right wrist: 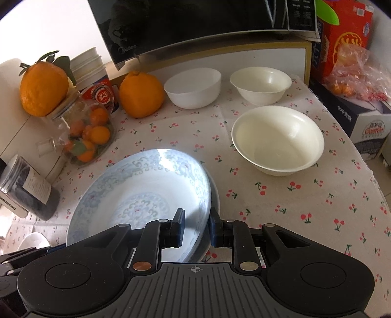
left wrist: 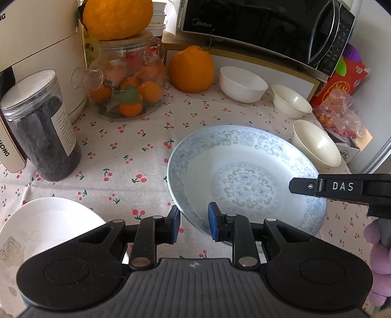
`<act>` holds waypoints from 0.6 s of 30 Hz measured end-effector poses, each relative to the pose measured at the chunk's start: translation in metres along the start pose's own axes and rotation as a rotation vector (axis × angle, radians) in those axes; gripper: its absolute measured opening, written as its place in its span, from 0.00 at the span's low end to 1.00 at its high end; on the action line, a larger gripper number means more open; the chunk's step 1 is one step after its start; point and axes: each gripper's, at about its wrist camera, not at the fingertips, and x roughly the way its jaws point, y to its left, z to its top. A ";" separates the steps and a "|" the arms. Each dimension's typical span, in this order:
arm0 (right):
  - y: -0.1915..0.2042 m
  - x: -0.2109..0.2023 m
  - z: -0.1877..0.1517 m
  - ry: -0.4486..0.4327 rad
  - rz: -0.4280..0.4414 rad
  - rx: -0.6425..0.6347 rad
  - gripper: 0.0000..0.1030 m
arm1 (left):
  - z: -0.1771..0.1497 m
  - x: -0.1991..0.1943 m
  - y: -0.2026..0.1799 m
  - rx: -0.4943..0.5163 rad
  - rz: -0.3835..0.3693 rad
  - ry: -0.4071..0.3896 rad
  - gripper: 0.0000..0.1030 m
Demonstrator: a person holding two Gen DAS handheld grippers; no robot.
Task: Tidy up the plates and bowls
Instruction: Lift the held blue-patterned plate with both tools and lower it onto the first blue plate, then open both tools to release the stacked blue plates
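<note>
From my seat, the widest open stretch of cherry-print cloth (right wrist: 305, 195) lies on the right, toward the near edge. Ahead, three bowls crowd the back: the nearest cream bowl (right wrist: 277, 139), another cream one (right wrist: 260, 84) and a white bowl (right wrist: 193, 86) under the microwave (right wrist: 195, 22). Leftward, the dark jar (left wrist: 41, 124), glass fruit jar (left wrist: 127, 85) and big orange (left wrist: 190, 69) wall things in (a cloth lane runs between them and the patterned plate (left wrist: 244, 171)).

White rose-printed plate (left wrist: 46, 227) partly behind left gripper (left wrist: 194, 223); jar label (left wrist: 64, 132) print illegible.
</note>
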 end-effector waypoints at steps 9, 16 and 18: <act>0.003 -0.002 -0.005 0.045 -0.074 -0.014 0.20 | -0.002 0.001 -0.008 0.056 0.054 -0.008 0.18; 0.009 -0.004 -0.006 0.037 -0.082 -0.054 0.21 | -0.002 0.000 -0.006 0.055 0.046 -0.006 0.18; 0.008 -0.005 -0.005 0.038 -0.076 -0.040 0.22 | -0.002 0.000 -0.004 0.049 0.033 -0.005 0.19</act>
